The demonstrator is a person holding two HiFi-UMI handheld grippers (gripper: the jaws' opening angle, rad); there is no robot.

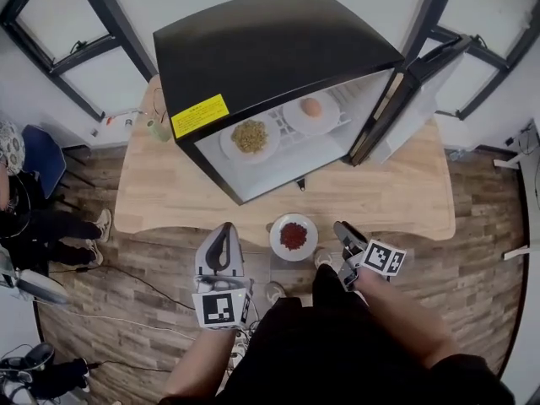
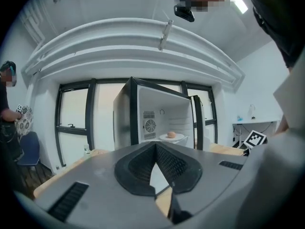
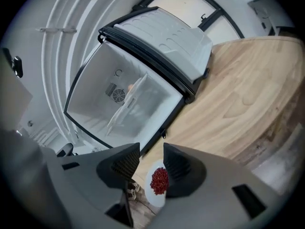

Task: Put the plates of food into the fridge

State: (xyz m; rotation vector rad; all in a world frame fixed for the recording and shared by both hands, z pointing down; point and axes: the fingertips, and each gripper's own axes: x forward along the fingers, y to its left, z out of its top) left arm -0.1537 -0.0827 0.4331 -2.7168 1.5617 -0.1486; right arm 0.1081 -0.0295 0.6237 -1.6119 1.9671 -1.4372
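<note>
The plate of red food [image 1: 294,236] sits at the desk's [image 1: 169,201] near edge, before the open fridge [image 1: 270,57] holding two filled plates [image 1: 250,137]. Beside it, our right tongs [image 1: 340,229] gape empty. Our left tongs [image 1: 226,229] are pinched together, empty.

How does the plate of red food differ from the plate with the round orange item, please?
The plate of red food lies outside the fridge, by the table's near edge; the plate with the round orange item rests on the shelf inside it. The first holds a heap of small red pieces, the second a single rounded lump. Both plates are white and round.
</note>
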